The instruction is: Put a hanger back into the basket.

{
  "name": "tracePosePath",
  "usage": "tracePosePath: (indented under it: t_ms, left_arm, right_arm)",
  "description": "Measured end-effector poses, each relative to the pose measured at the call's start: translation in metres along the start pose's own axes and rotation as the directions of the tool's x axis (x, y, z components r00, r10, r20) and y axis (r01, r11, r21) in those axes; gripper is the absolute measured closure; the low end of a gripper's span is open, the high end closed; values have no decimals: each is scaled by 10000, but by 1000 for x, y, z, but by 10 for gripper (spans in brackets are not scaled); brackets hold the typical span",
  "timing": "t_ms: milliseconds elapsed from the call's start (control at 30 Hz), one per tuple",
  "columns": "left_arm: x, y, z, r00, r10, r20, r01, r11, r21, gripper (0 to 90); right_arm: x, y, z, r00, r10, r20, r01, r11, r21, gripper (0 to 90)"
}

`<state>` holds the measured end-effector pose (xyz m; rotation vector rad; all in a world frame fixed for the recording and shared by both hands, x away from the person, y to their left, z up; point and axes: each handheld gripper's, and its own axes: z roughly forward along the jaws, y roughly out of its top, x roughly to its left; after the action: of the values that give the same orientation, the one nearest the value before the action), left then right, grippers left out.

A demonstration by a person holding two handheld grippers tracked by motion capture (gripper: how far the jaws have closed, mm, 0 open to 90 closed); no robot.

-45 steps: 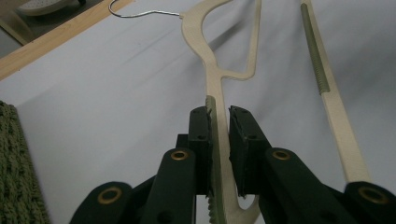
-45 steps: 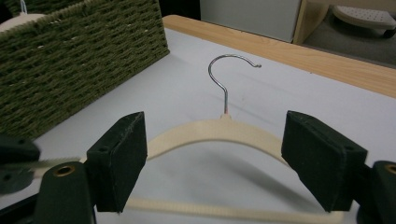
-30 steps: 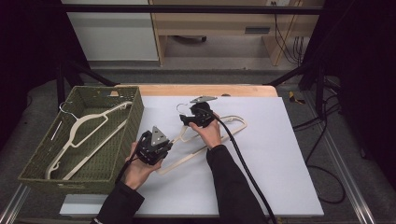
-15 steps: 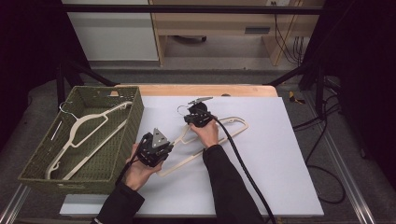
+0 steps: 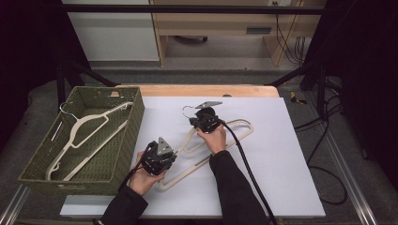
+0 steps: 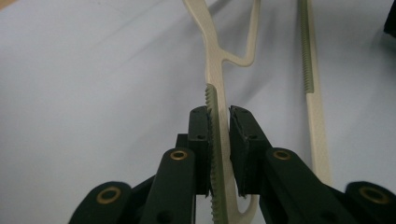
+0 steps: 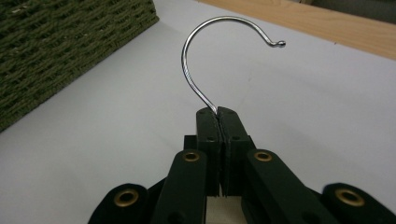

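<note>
1. The right gripper (image 5: pixel 205 118) has just been closing its jaws. A second ago they stood apart; now the right gripper view shows them clenched on the stem of the thin chrome wire hook (image 7: pixel 210 51), pads pressed together with the wire pinched at their tip.
2. The hook belongs to the cream plastic clothes hanger with ridged grey-green grip strips (image 5: pixel 206 154), which lies flat on the white desk (image 5: pixel 281 154), its hook toward 11 o'clock and its bar toward 5 o'clock.
3. The left gripper (image 5: pixel 158 159) is unchanged: its jaws grasp one shoulder arm of the hanger, as they did a second ago. In the left gripper view the arm (image 6: pixel 215 93) runs straight up between the pads, ridged strip against the left pad.
4. With both ends now held, the hanger looks ready to be lifted as one piece. That is a judgement, since it rests on the desk at present.
5. At 9 o'clock from the hanger sits the green woven rectangular basket (image 5: pixel 133 117), with a second cream hanger (image 5: pixel 87 136) lying inside it. The basket is the likely destination, just beside the left gripper.
</note>
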<state>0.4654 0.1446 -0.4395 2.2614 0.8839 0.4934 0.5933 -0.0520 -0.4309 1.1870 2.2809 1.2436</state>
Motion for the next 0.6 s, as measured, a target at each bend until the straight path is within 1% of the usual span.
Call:
tracePosePath:
  t_ms: [33,67,100,133,200,233,267,300,333,367,400,433,467,500,567,600]
  left_arm:
    - [1,0,1,9998,-68,164,68,10000,19,780]
    - [1,1,2,9992,-138,370,145,9997,-176,774]
    - [2,3,2,9988,-185,463,200,9993,-323,733]
    - [4,5,2,9990,-145,428,168,9985,-523,658]
    - [5,10,3,9970,-423,644,475,9956,-811,569]
    - [6,12,4,9961,-555,683,621,9932,-989,502]
    - [8,18,6,9922,-797,953,914,9880,-1246,467]
    - [9,20,8,9894,-942,1106,1085,9854,-1314,455]
    - [10,24,10,9842,-1132,1363,1320,9817,-1375,447]
    - [10,28,12,9808,-1199,1541,1419,9798,-1410,453]
    - [10,32,15,9790,-1205,1647,1436,9801,-1367,464]
    - [9,34,17,9767,-1240,1749,1479,9803,-1310,484]
    - [8,38,20,9699,-1334,2039,1617,9784,-1290,508]
    - [7,40,22,9657,-1348,2221,1664,9775,-1299,545]
    - [5,44,26,9630,-1288,2366,1606,9797,-1204,610]
    - [3,46,28,9607,-1330,2437,1654,9792,-1178,641]
  right_arm:
    - [0,-1,-4,9999,-149,23,149,9996,-246,894]
    - [1,-2,-7,9998,-173,21,173,9993,-344,894]
    - [1,-4,-11,9997,-220,-52,217,9986,-478,894]
    - [1,-5,-15,9995,-312,-102,304,9974,-649,894]
    - [3,-8,-23,9989,-401,-242,376,9949,-935,894]
    - [4,-10,-26,9982,-509,-306,474,9934,-1045,894]
    - [5,-11,-29,9980,-548,-325,509,9925,-1108,894]
    - [6,-13,-34,9962,-769,-414,710,9890,-1297,894]
    - [7,-14,-36,9954,-850,-451,782,9876,-1362,894]
    - [8,-15,-39,9955,-831,-457,758,9867,-1436,894]
    - [8,-16,-42,9945,-927,-493,843,9849,-1509,893]
    - [9,-17,-45,9945,-900,-539,806,9844,-1566,894]
    - [10,-17,-47,9946,-886,-547,787,9837,-1615,894]
    - [10,-19,-51,9933,-982,-614,867,9820,-1678,894]
    - [12,-21,-56,9920,-1034,-726,889,9796,-1804,894]
    - [12,-21,-58,9907,-1123,-763,965,9777,-1865,894]
